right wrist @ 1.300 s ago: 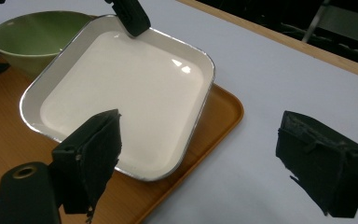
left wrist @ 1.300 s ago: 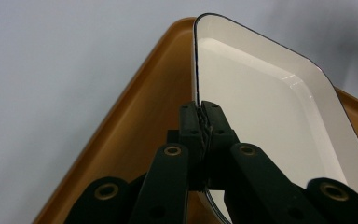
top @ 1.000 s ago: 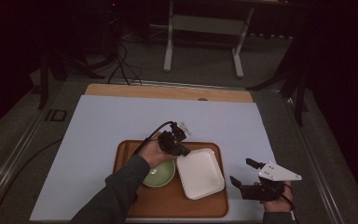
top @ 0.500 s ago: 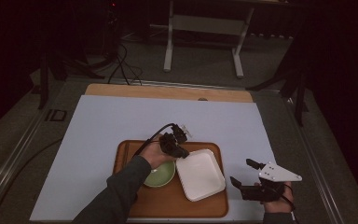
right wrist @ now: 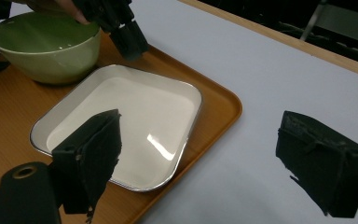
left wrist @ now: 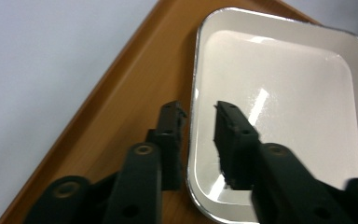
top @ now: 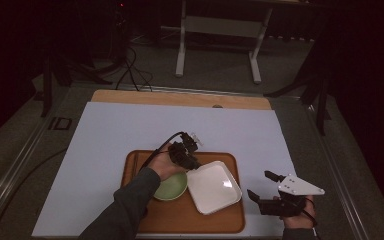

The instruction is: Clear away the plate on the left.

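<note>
At frame centre, the left gripper (left wrist: 198,116) straddles the white square dish's (left wrist: 279,107) rim, jaws apart; the right gripper (right wrist: 200,154) hangs lower right, jaws wide.

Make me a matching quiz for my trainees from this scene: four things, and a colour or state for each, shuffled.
Things:
1. bowl
2. dish
3. tray
4. right hand-held gripper

Colour or state:
A. open, off the tray
B. white, square
C. green
D. brown, holds the tableware

Pairs: 1-C, 2-B, 3-D, 4-A
</note>
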Available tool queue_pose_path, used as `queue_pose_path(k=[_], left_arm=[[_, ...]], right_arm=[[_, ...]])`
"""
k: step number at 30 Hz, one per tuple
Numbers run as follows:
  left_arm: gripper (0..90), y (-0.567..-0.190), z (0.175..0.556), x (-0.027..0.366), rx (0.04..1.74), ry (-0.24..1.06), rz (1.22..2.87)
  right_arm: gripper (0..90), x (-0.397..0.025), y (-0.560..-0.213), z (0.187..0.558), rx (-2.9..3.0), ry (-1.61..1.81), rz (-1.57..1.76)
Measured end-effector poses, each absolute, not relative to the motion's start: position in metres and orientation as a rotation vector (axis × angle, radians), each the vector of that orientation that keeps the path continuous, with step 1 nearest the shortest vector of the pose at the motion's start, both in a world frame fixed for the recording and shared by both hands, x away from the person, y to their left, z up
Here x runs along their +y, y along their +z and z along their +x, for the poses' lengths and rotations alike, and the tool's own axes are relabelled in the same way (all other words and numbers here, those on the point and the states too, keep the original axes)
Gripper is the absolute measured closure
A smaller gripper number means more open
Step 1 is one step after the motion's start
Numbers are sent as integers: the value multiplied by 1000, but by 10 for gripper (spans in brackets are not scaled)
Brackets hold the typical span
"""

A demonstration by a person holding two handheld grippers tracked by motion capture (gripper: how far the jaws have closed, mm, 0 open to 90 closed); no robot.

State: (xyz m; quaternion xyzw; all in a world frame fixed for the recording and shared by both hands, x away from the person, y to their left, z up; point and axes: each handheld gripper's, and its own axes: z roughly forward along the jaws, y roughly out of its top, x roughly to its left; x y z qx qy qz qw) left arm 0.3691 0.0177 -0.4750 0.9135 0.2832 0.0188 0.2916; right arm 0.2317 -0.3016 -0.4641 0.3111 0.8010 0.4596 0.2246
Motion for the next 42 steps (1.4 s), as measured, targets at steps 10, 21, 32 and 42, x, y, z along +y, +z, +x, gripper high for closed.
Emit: queue_pose_path(k=[10,21,32,42], left_arm=[[481,-463,360,38,792,190,2386],[411,-445,341,73,857,434,2262],[406,-433,319,120,949,554,2138],[383,-426,296,157,1012,640,2056]], right_arm=[[135,-301,-464,231,2215,1262,856],[135,-297,-465,232,2229,1255,846],[135,-297,-466,232,2231,1256,843],[135,-295,-466,232,2239,1253,839]])
